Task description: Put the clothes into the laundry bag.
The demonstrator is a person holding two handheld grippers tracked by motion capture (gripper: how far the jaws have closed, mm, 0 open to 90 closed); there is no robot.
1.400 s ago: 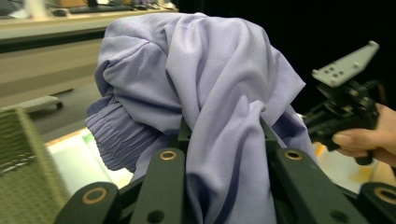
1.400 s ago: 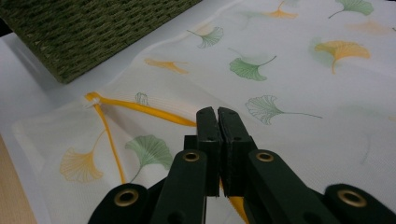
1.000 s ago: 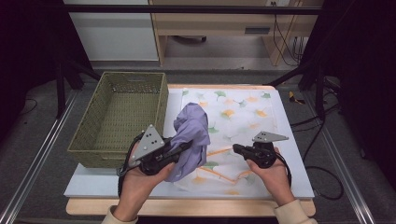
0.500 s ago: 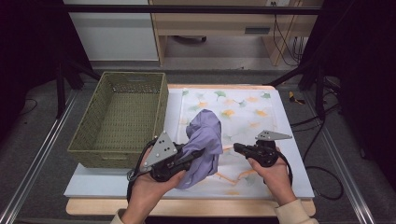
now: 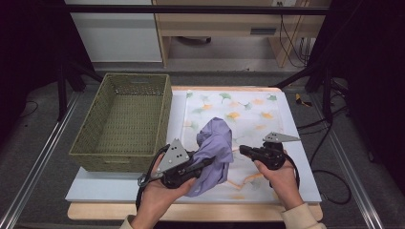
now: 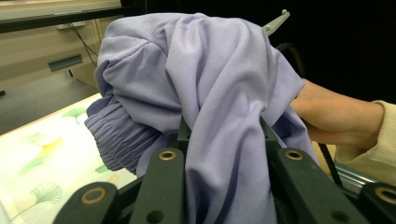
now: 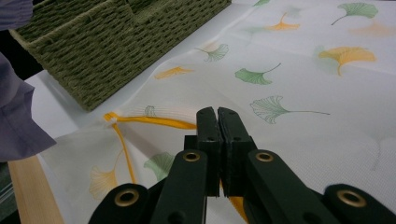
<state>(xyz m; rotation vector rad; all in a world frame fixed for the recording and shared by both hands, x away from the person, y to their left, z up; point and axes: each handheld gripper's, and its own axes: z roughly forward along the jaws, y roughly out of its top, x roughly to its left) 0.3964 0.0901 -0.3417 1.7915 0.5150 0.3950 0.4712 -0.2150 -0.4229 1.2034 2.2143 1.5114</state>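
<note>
The left gripper (image 6: 224, 140) was clamped on a bunched lilac garment (image 6: 205, 84), the cloth pinched between both jaws and spilling over them; its own view alone showed the gathered elastic hem hanging left of the jaws and the other hand (image 6: 336, 116) just behind the cloth. The right gripper (image 7: 217, 116) had its jaws pressed together on nothing, hovering over a leaf-printed sheet (image 7: 303, 84); its view alone picked out an orange cord lying on that sheet just ahead of the tips. From above, the garment (image 5: 215, 148) hung between the two grippers, raised off the sheet. Beyond the left gripper (image 5: 203, 164) stood a green woven basket (image 5: 95, 143), empty.
</note>
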